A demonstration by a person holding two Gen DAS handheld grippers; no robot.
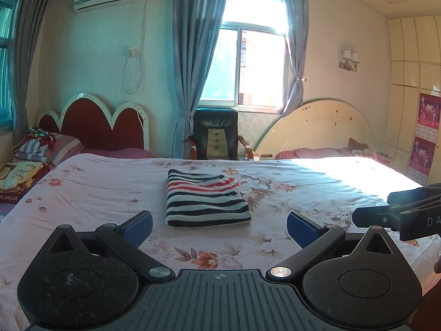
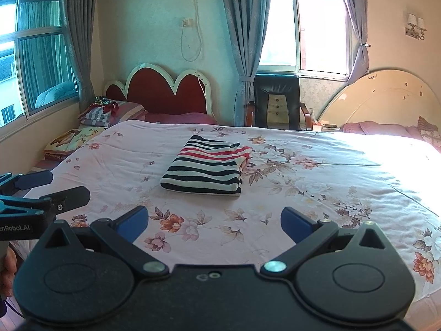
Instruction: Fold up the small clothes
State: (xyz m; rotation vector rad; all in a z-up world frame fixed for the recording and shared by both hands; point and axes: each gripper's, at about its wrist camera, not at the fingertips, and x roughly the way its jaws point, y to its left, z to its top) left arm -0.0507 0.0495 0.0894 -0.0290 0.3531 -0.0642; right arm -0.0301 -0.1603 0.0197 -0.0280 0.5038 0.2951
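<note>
**Folded striped garment on the bed, both claws clear**

A black armchair (image 1: 215, 133) stands under the window between a red scalloped headboard (image 1: 93, 127) and a cream arched headboard (image 1: 317, 127); pillows (image 1: 46, 144) are stacked at far left. The striped garment (image 1: 205, 198) lies folded in a compact rectangle on the floral bedspread (image 1: 96, 193), nothing overlapping it. The left claw (image 1: 219, 227) and right claw (image 2: 214, 222) are level above the near edge of the bed, side by side, each spread wide and holding nothing, well short of the garment.
</note>
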